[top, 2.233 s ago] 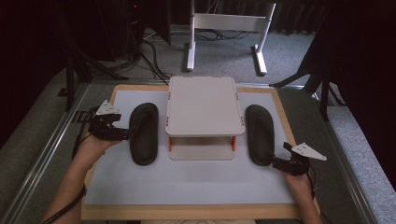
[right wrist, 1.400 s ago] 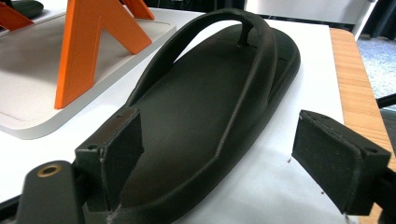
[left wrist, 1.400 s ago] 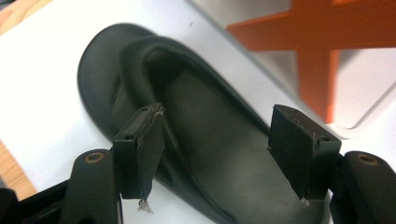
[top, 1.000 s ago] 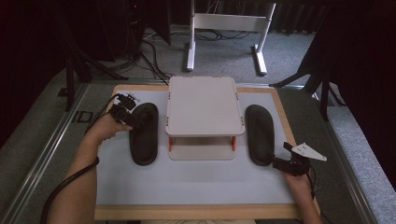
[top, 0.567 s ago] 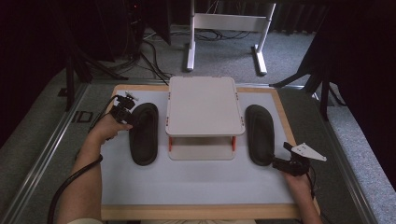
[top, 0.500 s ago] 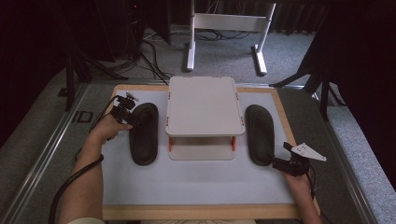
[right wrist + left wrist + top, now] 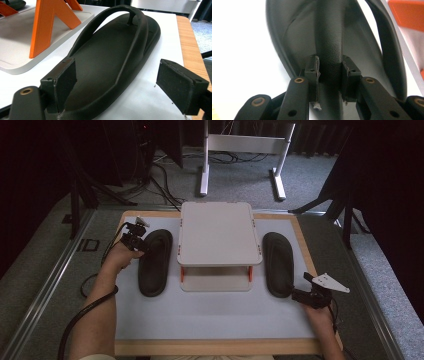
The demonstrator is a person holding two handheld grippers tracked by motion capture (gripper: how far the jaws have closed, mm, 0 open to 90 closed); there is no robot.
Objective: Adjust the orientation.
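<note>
Left gripper (image 7: 329, 72) is clamped on the strap of the left flip-flop (image 7: 154, 262), over at 9 o'clock from the white stand (image 7: 218, 232). Right gripper (image 7: 125, 85) sits wide open at the heel of the right flip-flop (image 7: 278, 264), at 3 o'clock.

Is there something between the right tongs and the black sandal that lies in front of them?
Nothing visible does. The right tongs stand open at the heel end of the right sandal, with only bare white mat around it. The shelf stand sits off to the side, not in the path.
</note>
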